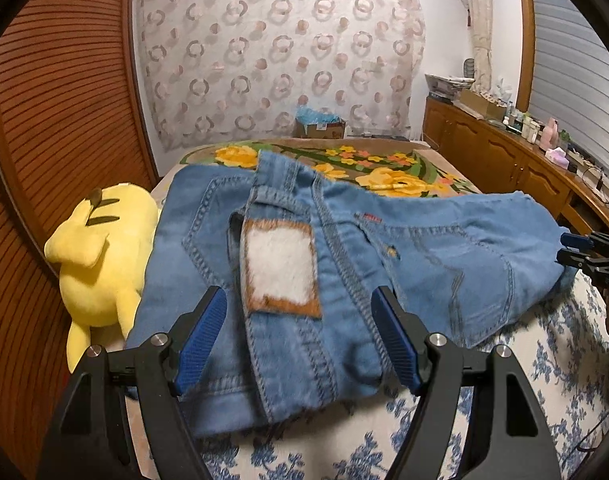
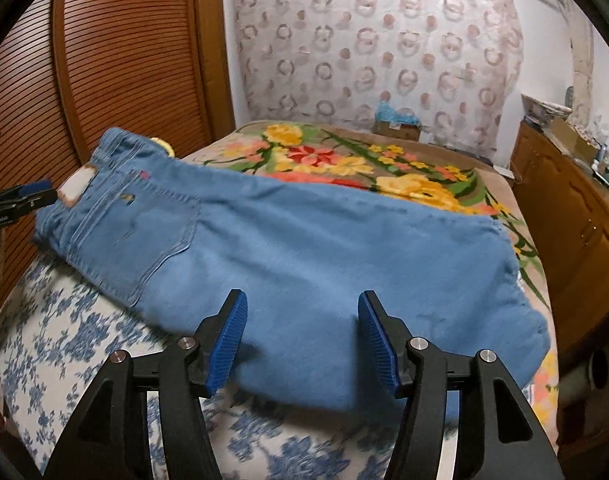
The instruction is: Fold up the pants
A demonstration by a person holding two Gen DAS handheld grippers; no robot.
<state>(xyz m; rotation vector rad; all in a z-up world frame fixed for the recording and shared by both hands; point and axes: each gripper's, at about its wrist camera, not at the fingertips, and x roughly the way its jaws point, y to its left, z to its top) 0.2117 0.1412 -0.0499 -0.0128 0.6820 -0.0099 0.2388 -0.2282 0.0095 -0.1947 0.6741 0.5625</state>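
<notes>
Light blue jeans (image 1: 444,264) lie across the bed, folded lengthways with a back pocket (image 2: 156,236) facing up. The waistband, with its white and brown label patch (image 1: 280,268), is at the left end. My left gripper (image 1: 300,320) stands open over that waistband, one blue pad on each side of the label and neither pressing the cloth. My right gripper (image 2: 302,308) is open above the near edge of the legs (image 2: 344,264), with denim showing between its pads. Each gripper also appears at the edge of the other view: the right gripper (image 1: 576,250) and the left gripper (image 2: 36,192).
A yellow plush toy (image 1: 100,256) lies against the jeans' waist end, beside a slatted wooden door (image 1: 64,100). A floral blanket (image 2: 344,160) covers the far half of the bed, and a blue-flowered bedspread (image 2: 64,340) the near half. A cluttered wooden cabinet (image 1: 496,160) lines the right wall.
</notes>
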